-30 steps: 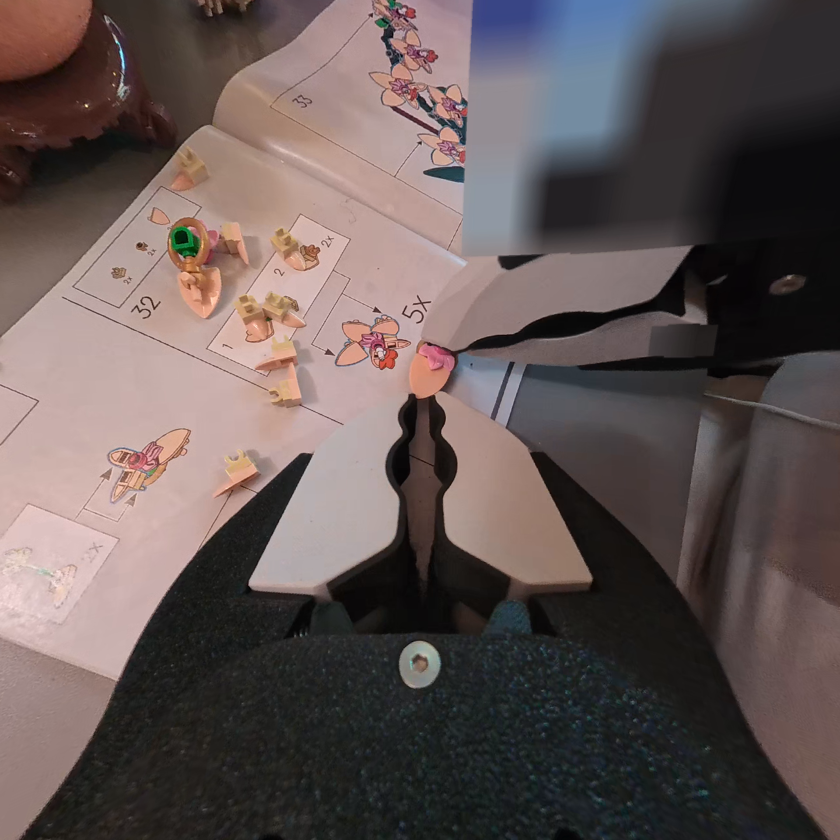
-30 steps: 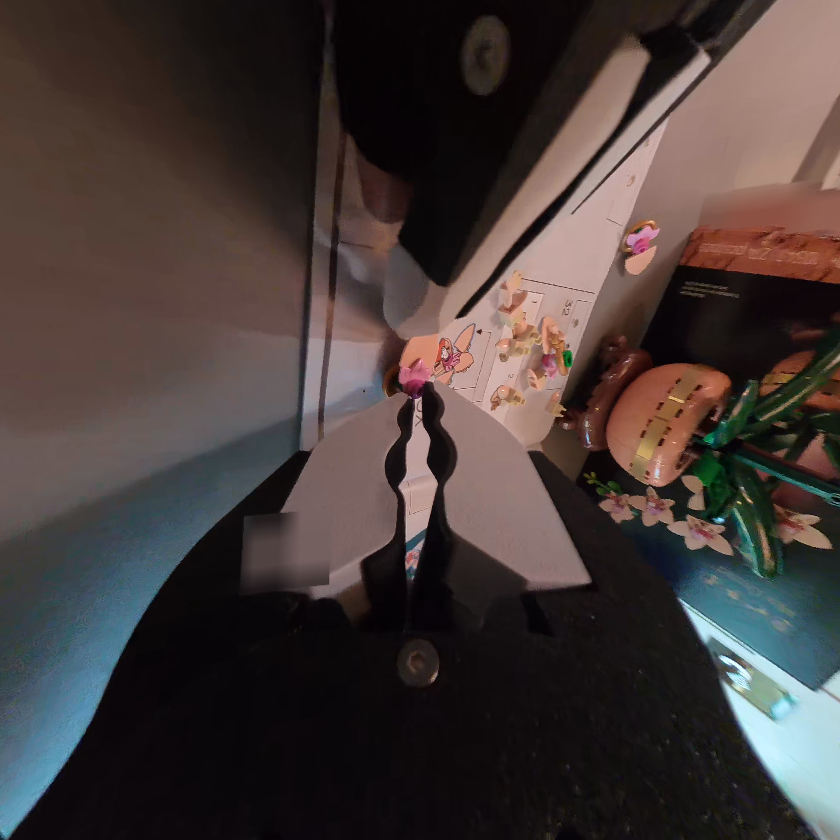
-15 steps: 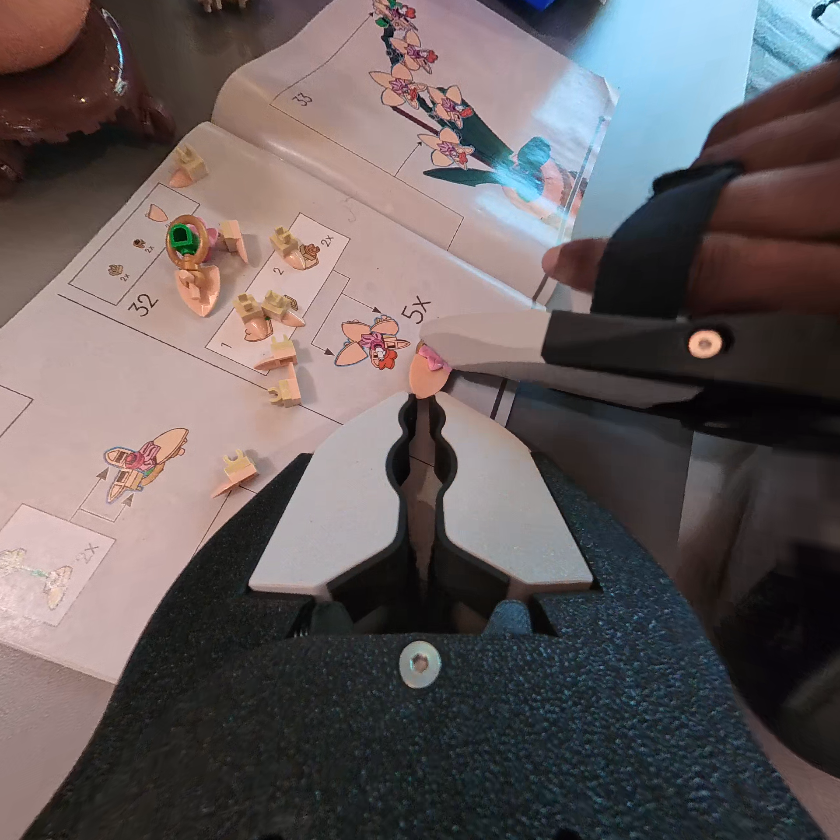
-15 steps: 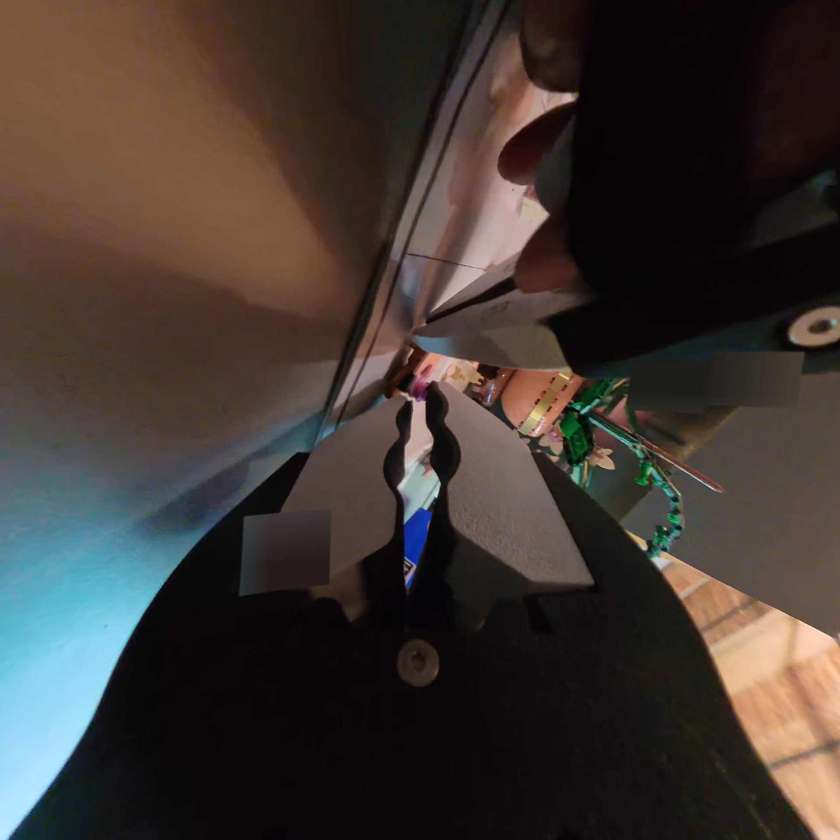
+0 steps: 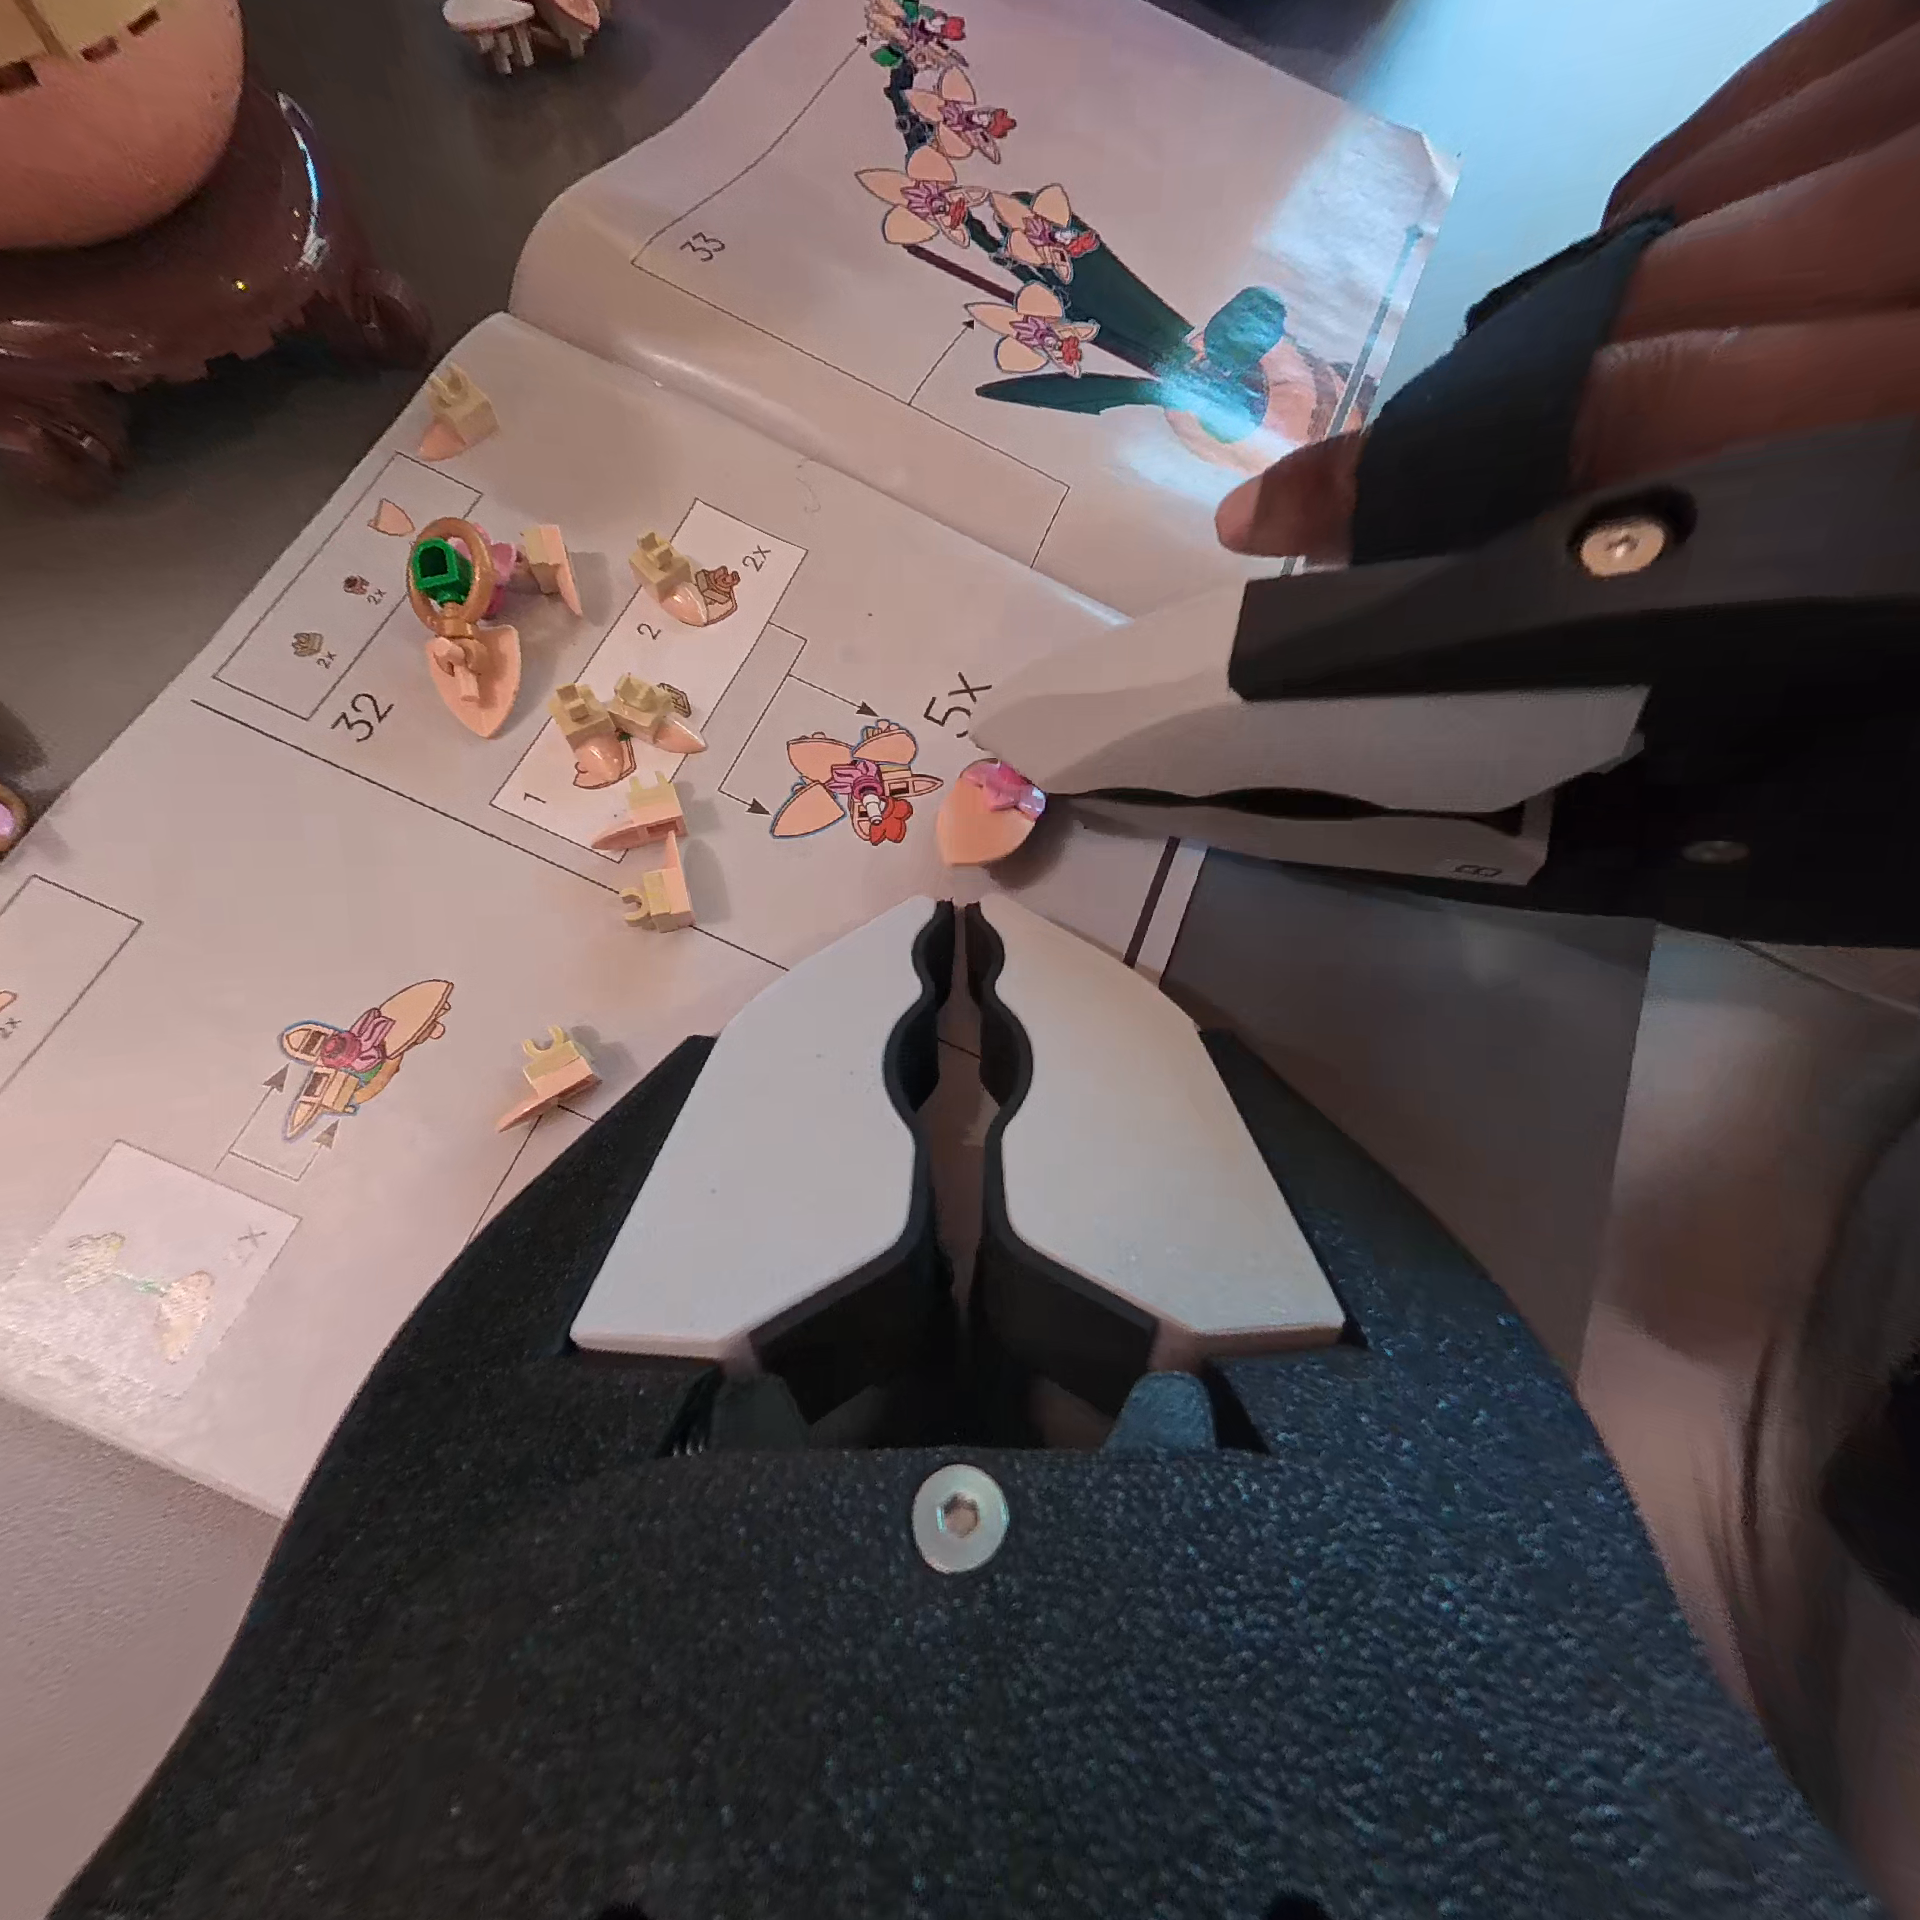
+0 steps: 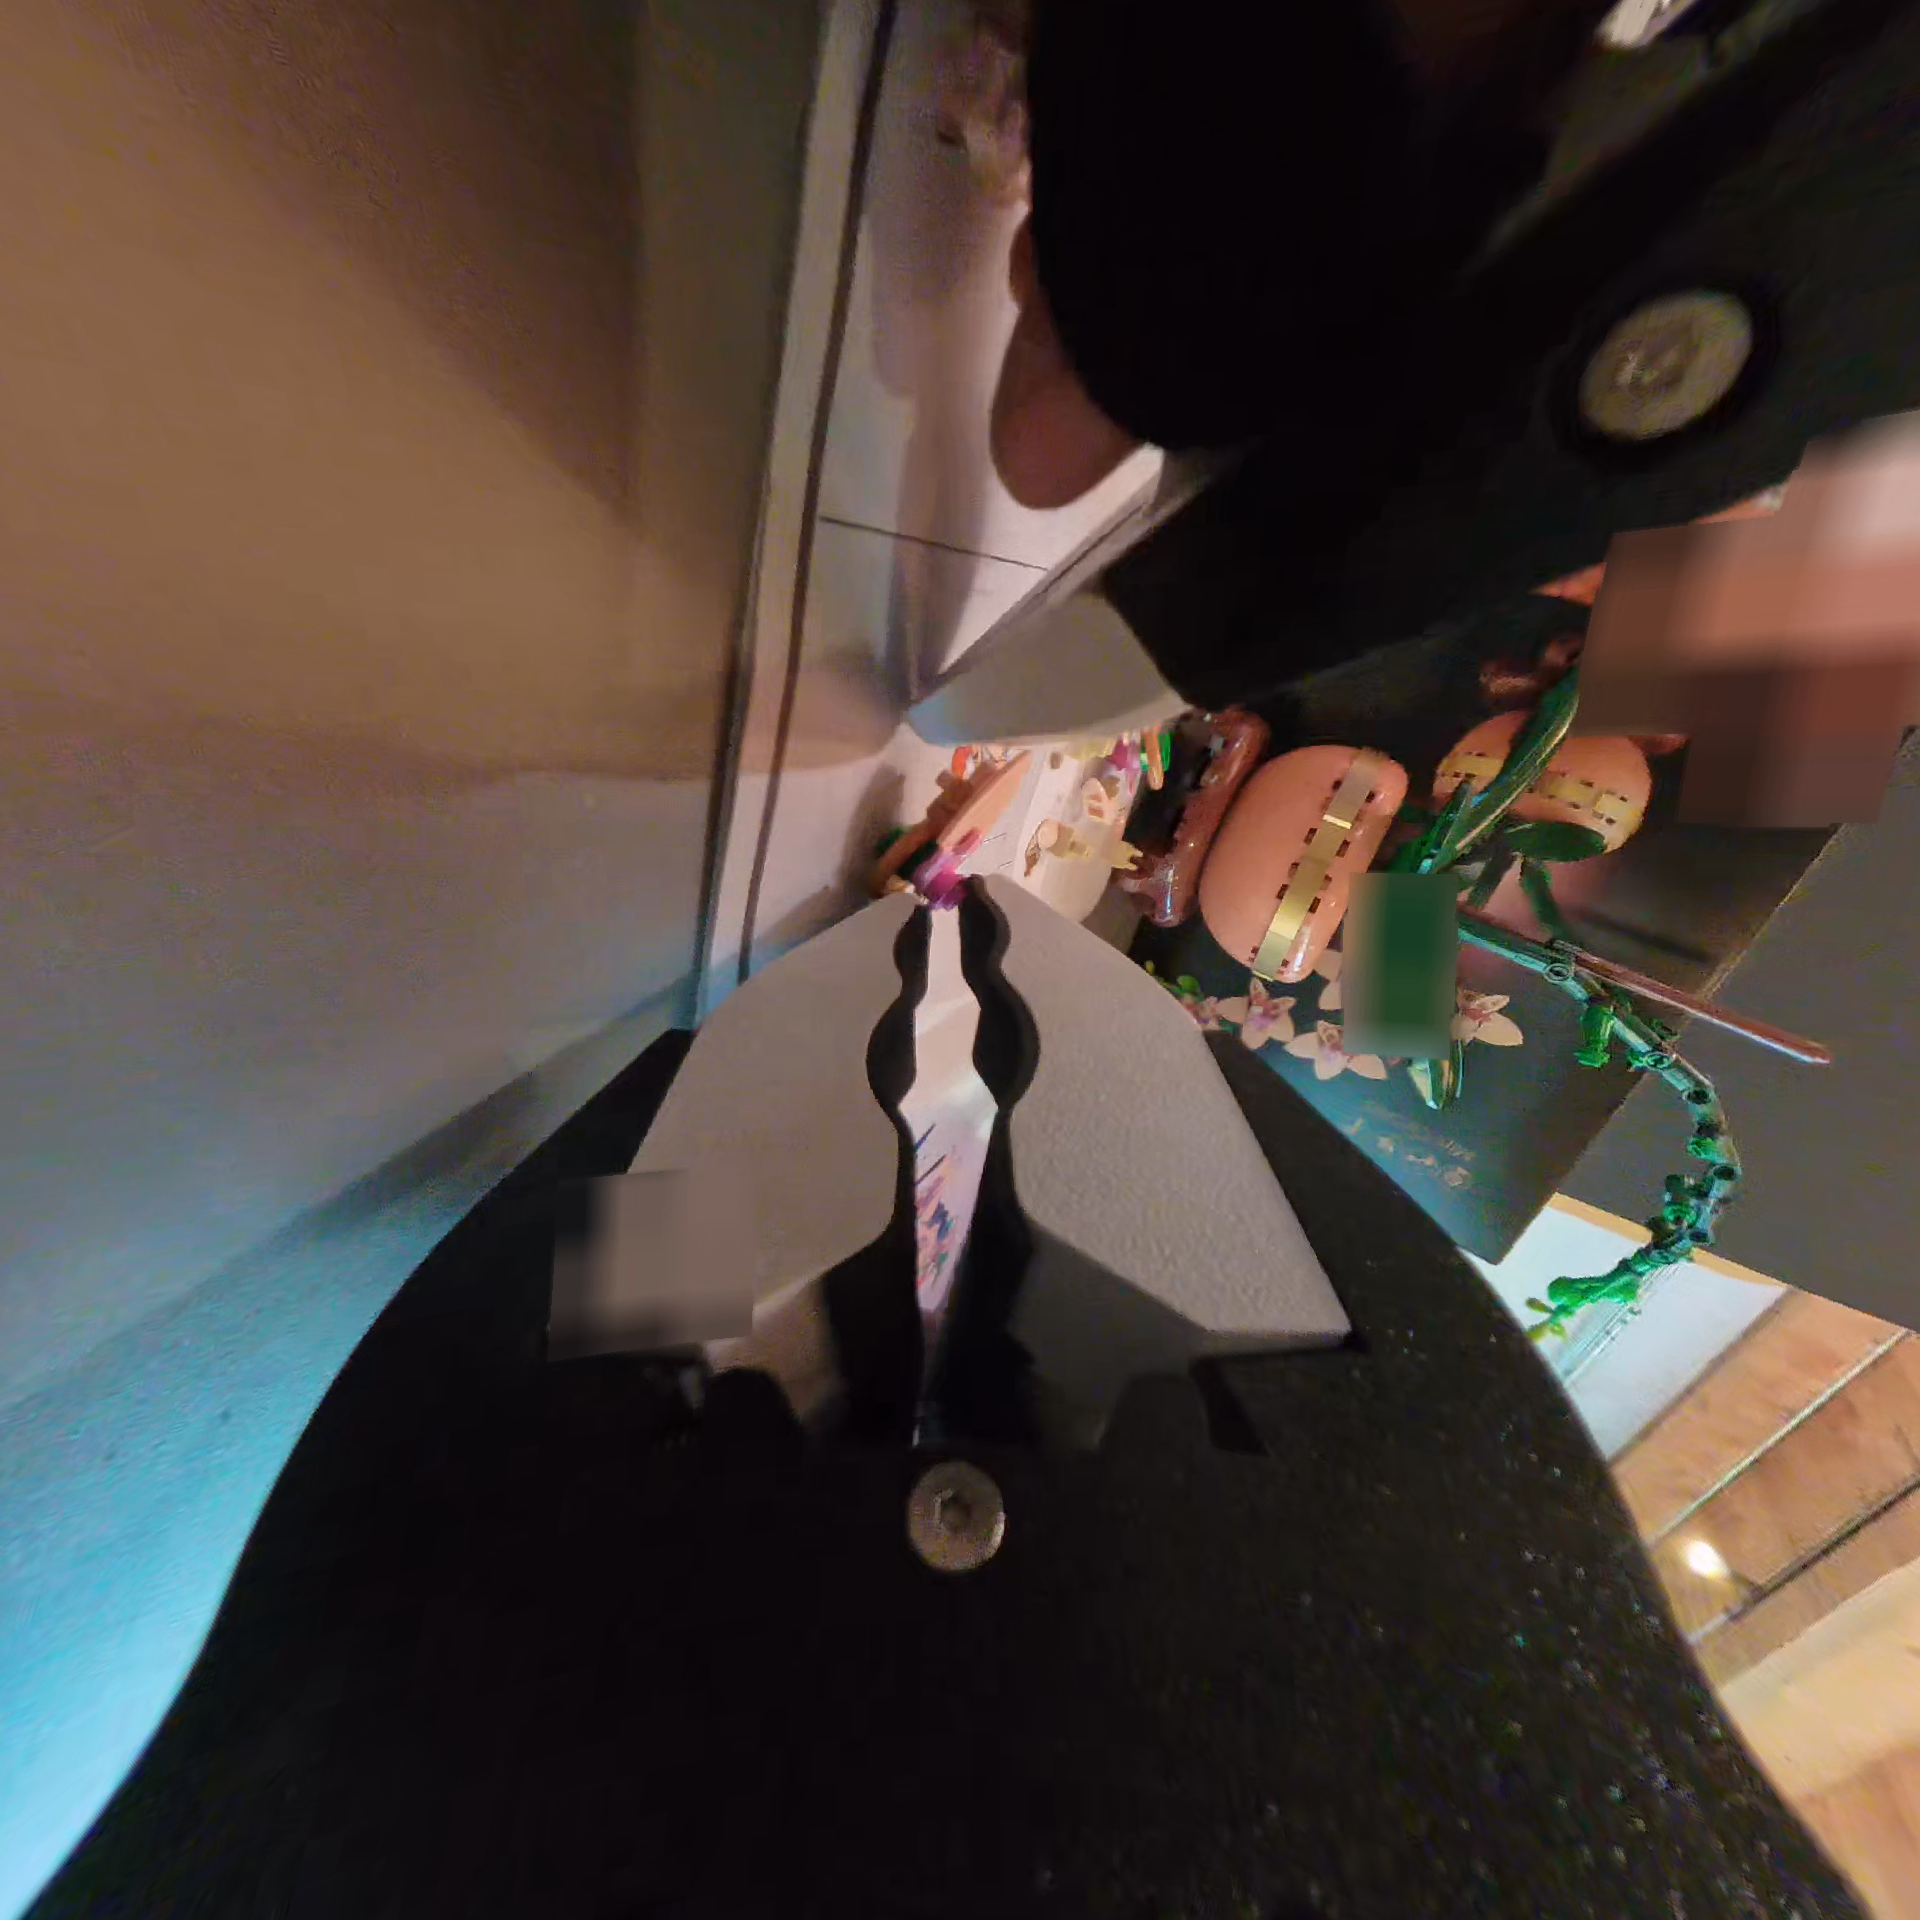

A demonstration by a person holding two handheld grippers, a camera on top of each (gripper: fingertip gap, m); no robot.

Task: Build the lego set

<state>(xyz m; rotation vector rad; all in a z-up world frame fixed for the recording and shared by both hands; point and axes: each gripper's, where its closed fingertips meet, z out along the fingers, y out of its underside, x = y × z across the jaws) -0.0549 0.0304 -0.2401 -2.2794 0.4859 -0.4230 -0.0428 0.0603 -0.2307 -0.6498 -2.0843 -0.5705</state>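
Right gripper (image 6: pixel 948 902) is clamped on the flower piece (image 5: pixel 985 819), a peach petal with a pink centre, pinched at the fingertips; in the left wrist view it comes in from 3 o'clock, held sideways over the open instruction booklet (image 5: pixel 1039 499), probably so the petal side faces the other tool. Left gripper (image 5: pixel 957 908) is nearly closed with only a thin slit between the jaws, nothing in it, tips just short of the petal at its 6 o'clock; no contact visible. Likely reading: the left one either let go or is lining up to press or regrip. Loose tan and peach petal pieces (image 5: pixel 634 727) lie scattered on the booklet around 10 o'clock from the held piece, next to a gold ring subassembly with a green part (image 5: pixel 449 582). Placement on the page looks like staging beside the step drawing. Containers: only the peach pot model (image 6: pixel 1299 862) on its brown base, at 2 o'clock in the right wrist view; green stems (image 6: pixel 1621 1039) rise by it, contents cannot be made out. No bins or trays in view.
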